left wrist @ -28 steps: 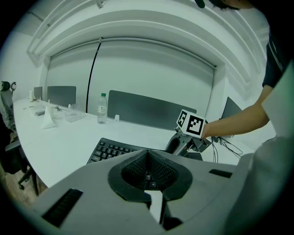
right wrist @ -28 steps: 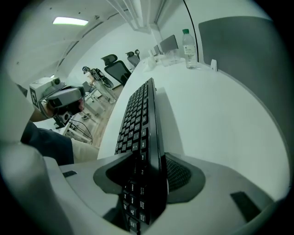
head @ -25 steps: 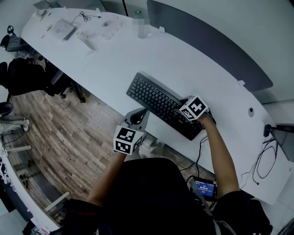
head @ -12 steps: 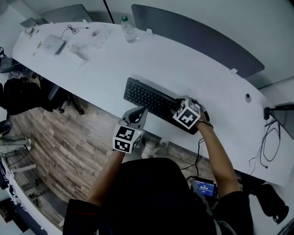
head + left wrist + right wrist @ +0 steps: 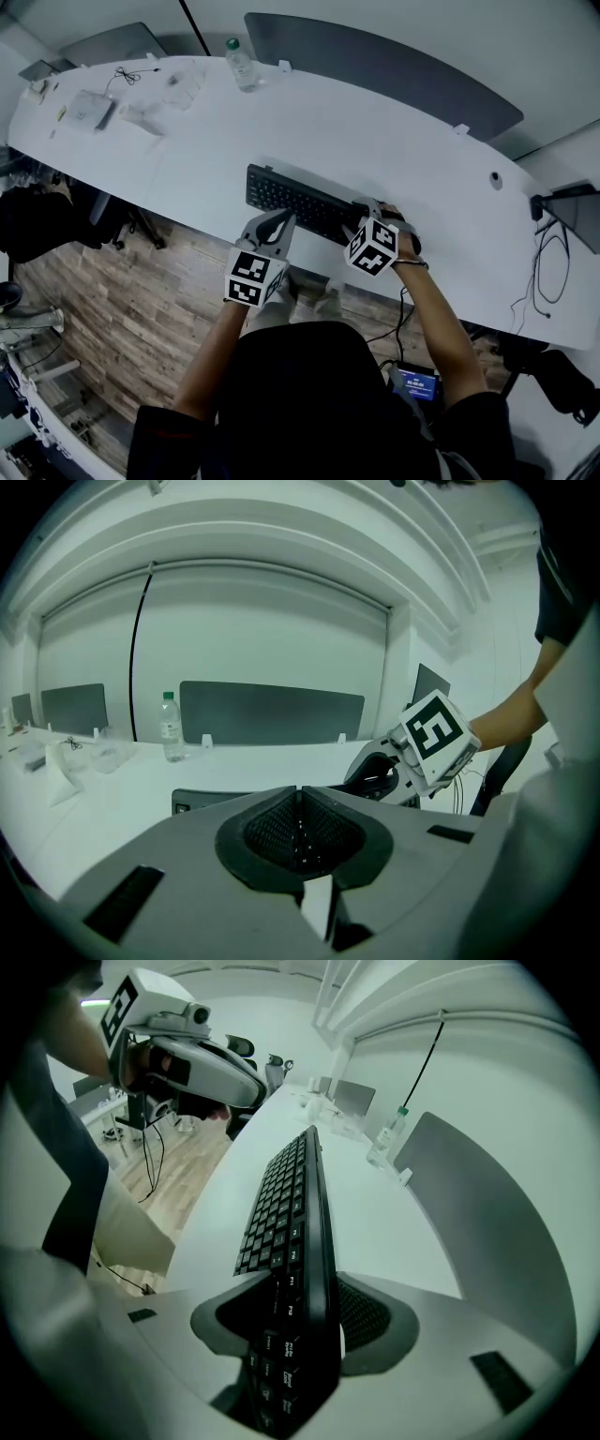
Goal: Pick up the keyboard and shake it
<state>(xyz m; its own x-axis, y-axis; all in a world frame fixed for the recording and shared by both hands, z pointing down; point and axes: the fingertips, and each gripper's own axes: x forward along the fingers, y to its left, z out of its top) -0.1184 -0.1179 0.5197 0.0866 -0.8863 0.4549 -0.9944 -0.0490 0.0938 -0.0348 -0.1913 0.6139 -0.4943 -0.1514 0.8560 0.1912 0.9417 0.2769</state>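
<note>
Keyboard point(image 5: 305, 203) has tilted up, its end clamped in your right gripper point(image 5: 379, 210); left gripper point(image 5: 276, 225) closed, empty; shaking outstanding

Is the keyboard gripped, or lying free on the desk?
Gripped: in the right gripper view, the right gripper has its jaws clamped on one end of the keyboard.

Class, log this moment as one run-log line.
left tongs: shut, empty | right tongs: shut on keyboard end | keyboard: near edge of desk | bottle: upright, far side
</note>
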